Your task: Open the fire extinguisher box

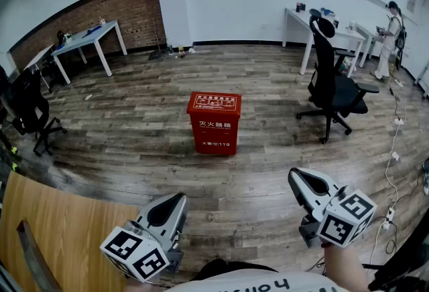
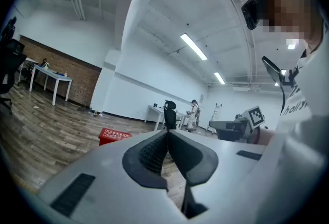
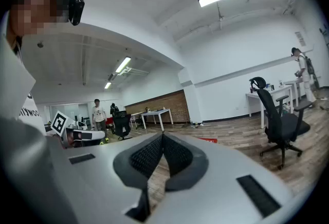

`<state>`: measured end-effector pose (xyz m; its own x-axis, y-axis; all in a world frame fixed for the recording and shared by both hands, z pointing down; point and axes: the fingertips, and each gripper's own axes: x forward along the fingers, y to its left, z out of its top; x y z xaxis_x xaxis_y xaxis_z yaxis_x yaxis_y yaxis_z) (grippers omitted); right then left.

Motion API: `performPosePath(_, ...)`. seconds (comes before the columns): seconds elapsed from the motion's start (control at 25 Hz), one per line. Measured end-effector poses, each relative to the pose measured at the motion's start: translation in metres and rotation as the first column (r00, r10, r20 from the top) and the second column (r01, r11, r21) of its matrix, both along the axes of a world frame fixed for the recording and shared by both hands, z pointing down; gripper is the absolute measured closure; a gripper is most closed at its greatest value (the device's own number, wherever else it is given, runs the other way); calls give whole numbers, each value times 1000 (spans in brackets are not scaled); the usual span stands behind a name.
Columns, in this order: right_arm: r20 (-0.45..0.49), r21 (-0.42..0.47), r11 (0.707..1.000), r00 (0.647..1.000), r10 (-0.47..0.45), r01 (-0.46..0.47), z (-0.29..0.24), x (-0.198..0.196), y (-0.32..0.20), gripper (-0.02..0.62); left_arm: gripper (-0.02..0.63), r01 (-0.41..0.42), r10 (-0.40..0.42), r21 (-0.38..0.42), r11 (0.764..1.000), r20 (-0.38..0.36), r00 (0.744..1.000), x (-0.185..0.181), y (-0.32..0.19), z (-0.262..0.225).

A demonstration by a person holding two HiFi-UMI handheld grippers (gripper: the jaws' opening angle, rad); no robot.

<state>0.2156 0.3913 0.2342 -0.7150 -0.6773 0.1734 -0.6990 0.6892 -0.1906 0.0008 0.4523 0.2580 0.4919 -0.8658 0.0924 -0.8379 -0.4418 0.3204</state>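
Currently left gripper (image 1: 177,201) and right gripper (image 1: 295,181) are idling shut and empty; reaching the fire extinguisher box (image 1: 214,124) like that risks slipping off its lid.

Both rigs look like twins. The left hand-held gripper (image 1: 175,202) and right hand-held gripper (image 1: 299,182) have pale grey-white plastic shells with 2 wedge-shaped jaws lined in black. Up close the pads (image 2: 151,153) are dark rubber with a fine ribbed grid texture, and each shell has a dark rectangular slot (image 2: 72,194) on either side. Each carries 1 white cube (image 1: 136,252) printed with black square markers on its faces. The person's wearing a white shirt (image 1: 251,282) with dark lettering, plus a black camera unit (image 2: 250,12) on the head.
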Motion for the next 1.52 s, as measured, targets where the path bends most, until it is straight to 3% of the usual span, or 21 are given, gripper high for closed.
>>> performPosePath(0.72, 12, 3, 1000, 1000, -5, 5, 0, -6, 6, 586, 597, 5, -5, -13, 1000, -7, 1000, -12, 2, 5)
performPosePath(1.16, -48, 51, 999, 999, -1, 4, 12, -20, 3, 586, 597, 61, -61, -40, 997, 14, 998, -47, -5, 20)
performPosePath(1.52, -58, 63, 998, 998, 20, -16, 22, -52, -9, 586, 596, 33, -33, -26, 999, 11, 999, -75, -18, 24)
